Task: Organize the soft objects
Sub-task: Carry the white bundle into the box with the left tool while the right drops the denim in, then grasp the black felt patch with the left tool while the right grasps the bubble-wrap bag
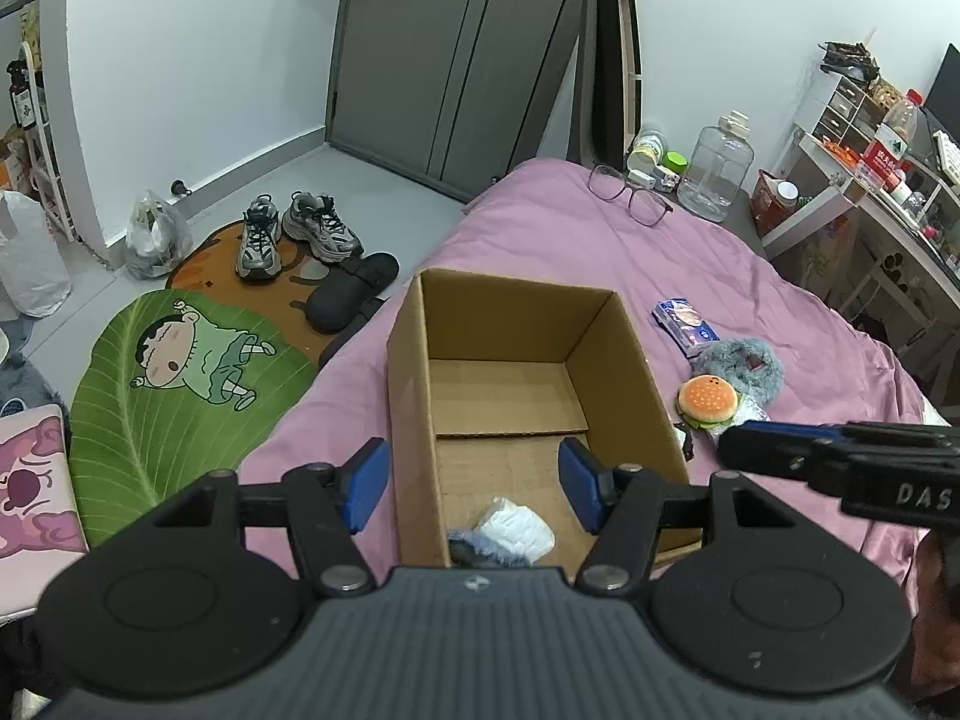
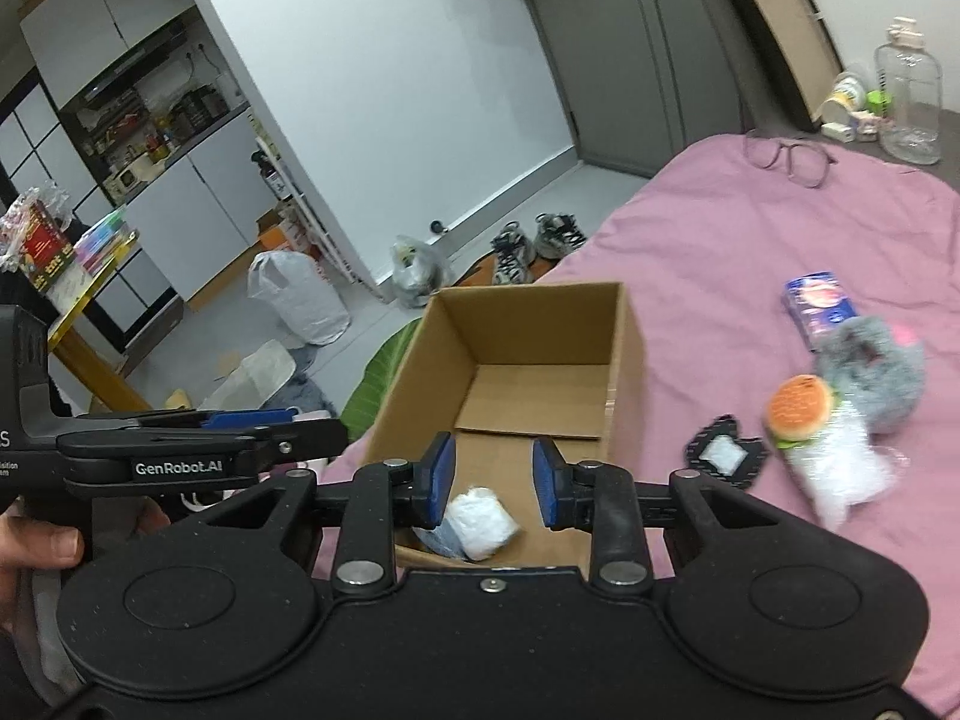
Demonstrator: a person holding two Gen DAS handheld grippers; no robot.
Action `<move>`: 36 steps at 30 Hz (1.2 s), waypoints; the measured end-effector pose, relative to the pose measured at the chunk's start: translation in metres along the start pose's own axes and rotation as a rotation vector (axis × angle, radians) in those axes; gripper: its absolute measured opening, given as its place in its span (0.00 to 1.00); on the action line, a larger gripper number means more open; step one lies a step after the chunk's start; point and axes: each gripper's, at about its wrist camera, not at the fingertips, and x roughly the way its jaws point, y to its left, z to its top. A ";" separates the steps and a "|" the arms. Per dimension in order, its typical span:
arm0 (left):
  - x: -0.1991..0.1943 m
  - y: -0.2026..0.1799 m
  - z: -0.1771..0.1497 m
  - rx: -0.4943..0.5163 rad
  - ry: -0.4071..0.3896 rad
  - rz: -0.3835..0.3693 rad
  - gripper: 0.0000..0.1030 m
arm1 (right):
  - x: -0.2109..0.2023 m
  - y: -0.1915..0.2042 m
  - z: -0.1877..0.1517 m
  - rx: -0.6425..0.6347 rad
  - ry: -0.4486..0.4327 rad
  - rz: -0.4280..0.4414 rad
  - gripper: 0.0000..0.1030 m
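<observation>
A white packet (image 2: pixel 480 525) is seen lying inside the cardboard box (image 1: pixel 414 372); both the left claw (image 1: pixel 474 483) and the right claw (image 2: pixel 493 483) are held open, empty.

A cardboard box (image 1: pixel 528 360) stands open on the bed (image 1: pixel 750 276), near its left edge. In the box's near end lie a plastic packet (image 1: pixel 516 525) and, touching it, what may be a furry toy (image 1: pixel 480 546), mostly hidden. Right of the box on the bed lie a burger toy (image 1: pixel 708 402), a fluffy slipper (image 1: pixel 741 366) behind it and a tissue pack (image 1: pixel 684 321) farther back. Glasses (image 1: pixel 630 192) lie at the far end. Sneakers (image 1: pixel 294 231) sit on the floor left of the bed.
</observation>
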 end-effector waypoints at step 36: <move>0.011 -0.103 0.020 0.050 0.023 0.049 0.79 | -0.035 -0.114 -0.017 0.155 -0.067 -0.040 0.61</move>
